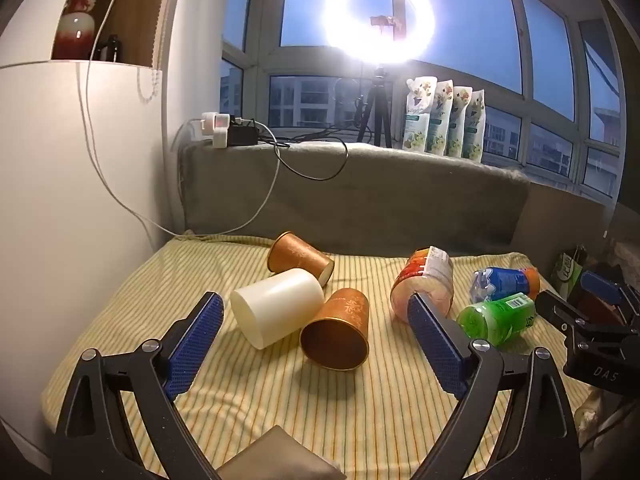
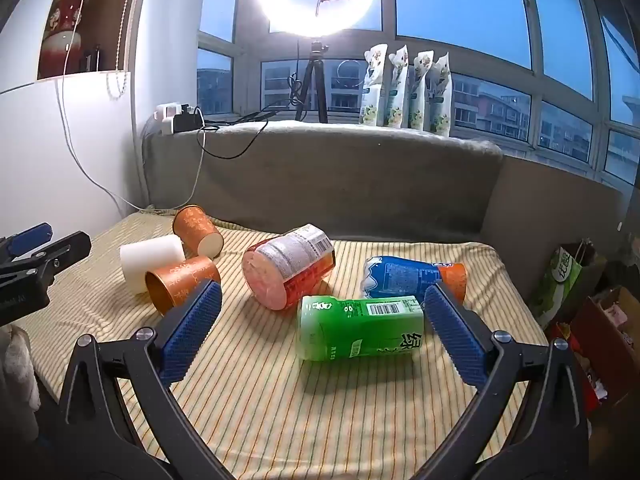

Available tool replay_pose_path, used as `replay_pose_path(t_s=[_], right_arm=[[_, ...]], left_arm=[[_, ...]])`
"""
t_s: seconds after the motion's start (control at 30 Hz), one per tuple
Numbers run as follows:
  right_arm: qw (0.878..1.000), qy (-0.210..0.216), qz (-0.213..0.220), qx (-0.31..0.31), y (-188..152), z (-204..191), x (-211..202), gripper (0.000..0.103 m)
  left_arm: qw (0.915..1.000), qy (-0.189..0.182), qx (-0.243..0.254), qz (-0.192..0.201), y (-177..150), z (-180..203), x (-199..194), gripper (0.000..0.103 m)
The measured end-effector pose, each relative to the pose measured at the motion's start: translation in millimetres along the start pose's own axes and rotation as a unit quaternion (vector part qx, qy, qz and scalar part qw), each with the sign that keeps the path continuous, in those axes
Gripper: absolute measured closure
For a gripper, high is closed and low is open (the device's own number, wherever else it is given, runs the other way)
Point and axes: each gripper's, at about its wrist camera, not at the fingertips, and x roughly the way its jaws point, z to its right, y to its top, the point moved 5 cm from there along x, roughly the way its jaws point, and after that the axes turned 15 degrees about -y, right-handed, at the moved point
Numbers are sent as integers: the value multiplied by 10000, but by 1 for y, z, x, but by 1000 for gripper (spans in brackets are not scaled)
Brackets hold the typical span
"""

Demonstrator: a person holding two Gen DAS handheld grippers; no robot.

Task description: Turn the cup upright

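Several cups lie on their sides on the striped cloth (image 1: pixel 280 400). A white cup (image 1: pixel 276 306) lies between two orange cups, a far one (image 1: pixel 300 257) and a near one (image 1: pixel 338 332) whose mouth faces me. My left gripper (image 1: pixel 314 320) is open and empty, just short of the white and near orange cups. In the right wrist view a green cup (image 2: pixel 360 328) lies between my open, empty right gripper's fingers (image 2: pixel 320 304). A red cup (image 2: pixel 288 266) and a blue cup (image 2: pixel 412 276) lie behind it. The right gripper also shows in the left wrist view (image 1: pixel 592 320).
A grey padded ledge (image 1: pixel 360 192) backs the cloth. On it stand a ring light tripod (image 1: pixel 376 116), several refill pouches (image 1: pixel 444 120) and a power strip with cables (image 1: pixel 224 128). A white cabinet (image 1: pixel 60 200) stands at the left. Bags and boxes (image 2: pixel 580 292) sit off the right edge.
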Motion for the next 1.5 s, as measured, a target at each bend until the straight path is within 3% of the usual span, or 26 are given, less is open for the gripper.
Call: replay_pose_path(t_s=[1.5], right_arm=[[9999,1,-129,18,-2,0,9,0]], left_arm=[[9999,31,-149,-60,-2,-8,4,10]])
